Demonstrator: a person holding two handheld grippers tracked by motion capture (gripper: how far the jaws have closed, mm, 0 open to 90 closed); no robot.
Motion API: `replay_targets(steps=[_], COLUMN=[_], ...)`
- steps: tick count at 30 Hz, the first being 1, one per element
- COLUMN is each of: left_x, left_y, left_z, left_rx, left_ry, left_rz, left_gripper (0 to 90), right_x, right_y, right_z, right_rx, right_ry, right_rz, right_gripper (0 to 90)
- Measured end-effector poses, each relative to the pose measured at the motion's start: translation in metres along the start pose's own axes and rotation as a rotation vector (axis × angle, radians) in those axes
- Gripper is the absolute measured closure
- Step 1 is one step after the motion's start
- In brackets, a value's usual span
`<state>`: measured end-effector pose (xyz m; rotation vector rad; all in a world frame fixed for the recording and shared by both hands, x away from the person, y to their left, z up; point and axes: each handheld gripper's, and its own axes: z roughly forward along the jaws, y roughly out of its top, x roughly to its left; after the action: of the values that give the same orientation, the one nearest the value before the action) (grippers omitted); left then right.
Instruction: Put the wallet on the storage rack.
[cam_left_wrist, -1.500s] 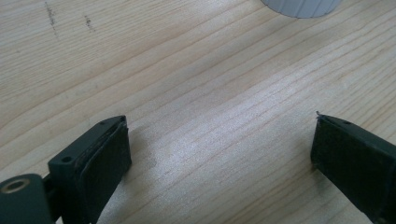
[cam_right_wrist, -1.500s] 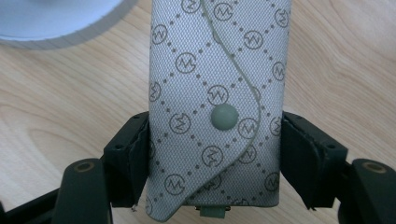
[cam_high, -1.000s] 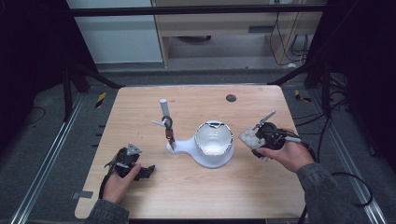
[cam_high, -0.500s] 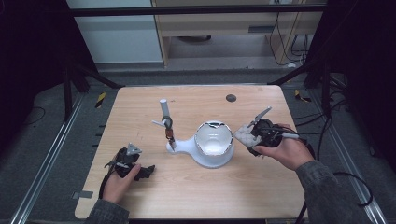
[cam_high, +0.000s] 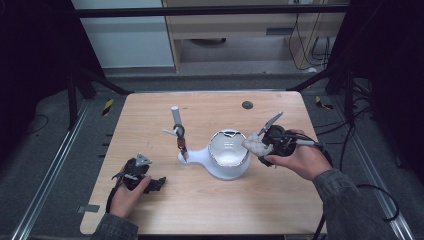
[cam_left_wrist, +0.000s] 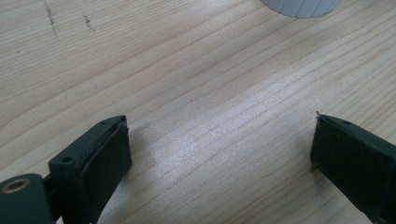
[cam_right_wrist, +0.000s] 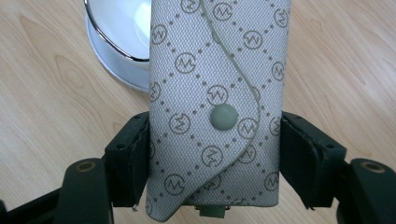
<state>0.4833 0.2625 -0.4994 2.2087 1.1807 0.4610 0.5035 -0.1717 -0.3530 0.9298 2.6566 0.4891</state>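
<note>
My right gripper (cam_high: 258, 145) is shut on a grey fabric pouch (cam_high: 254, 143) with a dotted diamond pattern. The pouch hangs just right of the white dish (cam_high: 228, 151), near its rim. In the right gripper view the pouch (cam_right_wrist: 217, 88) stands between the two black pads (cam_right_wrist: 133, 158), its snap button facing the camera, and the dish rim (cam_right_wrist: 112, 42) lies behind it. My left gripper (cam_high: 149, 183) rests low on the wooden table (cam_high: 200, 210) at the front left. Its jaws stand open in the left gripper view (cam_left_wrist: 219, 154), with bare wood between them.
The dish sits on a white base that runs left to a small post (cam_high: 176, 116), where a ring and a dangling piece (cam_high: 181, 141) hang. A dark round spot (cam_high: 247, 105) marks the table's far side. The edge of the white base (cam_left_wrist: 301, 5) is at the top of the left gripper view.
The right hand has carried the pouch up and to the left, closer to the dish. The left hand has kept still.
</note>
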Motion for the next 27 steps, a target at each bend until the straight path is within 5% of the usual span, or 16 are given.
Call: replay_targets(steps=[27], left_x=[-0.001], left_y=[0.000], left_z=[0.000], left_rx=[-0.003], left_ry=[-0.001], left_rz=[-0.002], left_gripper=[4.4], right_x=[0.037], right_y=[0.047], right_z=[0.030], right_rx=[0.025], right_ry=[0.069], right_rz=[-0.109], right_gripper=[31.1])
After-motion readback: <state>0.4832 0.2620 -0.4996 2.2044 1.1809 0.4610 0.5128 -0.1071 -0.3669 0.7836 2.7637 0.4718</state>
